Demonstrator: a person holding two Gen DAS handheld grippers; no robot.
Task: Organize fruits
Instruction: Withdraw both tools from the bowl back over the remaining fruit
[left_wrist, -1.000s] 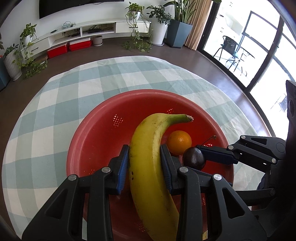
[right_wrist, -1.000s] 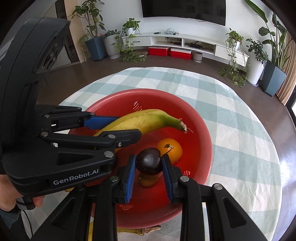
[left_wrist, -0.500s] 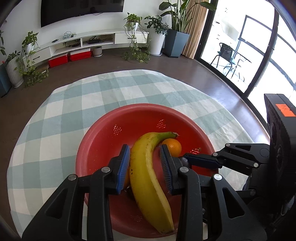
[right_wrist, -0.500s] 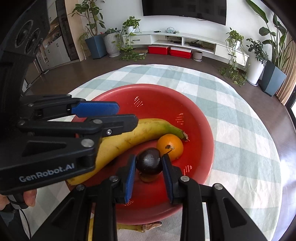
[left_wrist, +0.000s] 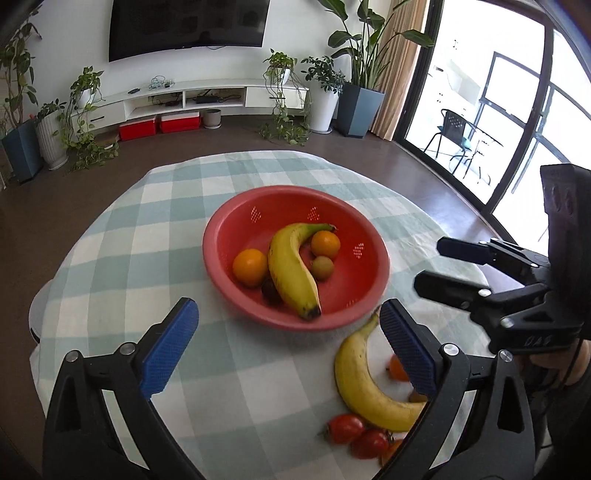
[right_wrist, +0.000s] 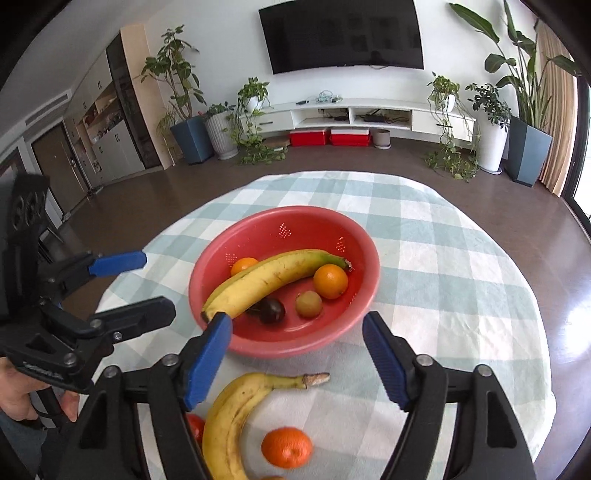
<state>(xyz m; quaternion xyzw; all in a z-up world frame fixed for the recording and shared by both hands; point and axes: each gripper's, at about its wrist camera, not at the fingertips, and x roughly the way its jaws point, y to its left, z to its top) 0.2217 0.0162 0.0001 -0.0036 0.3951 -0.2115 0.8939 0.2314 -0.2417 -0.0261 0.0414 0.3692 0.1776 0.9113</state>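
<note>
Banana (left_wrist: 291, 267) and dark plum (right_wrist: 271, 310) now lie in the red bowl (left_wrist: 236, 218) mid-surface: your left hand-held gripper (left_wrist: 288, 349) and right hand-held gripper (right_wrist: 297, 360) just opened, empty, so near fruit remains.

left gripper (left_wrist: 288, 341) released banana (left_wrist: 291, 271) | right gripper (right_wrist: 297, 360) released plum (right_wrist: 271, 310) | both withdrawn

Round table w/ green-white check cloth (left_wrist: 110, 258). Wall TV (right_wrist: 345, 35) above white low cabinet (right_wrist: 369, 114); two red boxes (right_wrist: 328, 136) under it, small pot beside. Potted plants (right_wrist: 177, 92) both sides. Glass doors (left_wrist: 517, 110) w/ black chair (left_wrist: 454, 133) outside. Dark wood floor (right_wrist: 369, 158).
</note>
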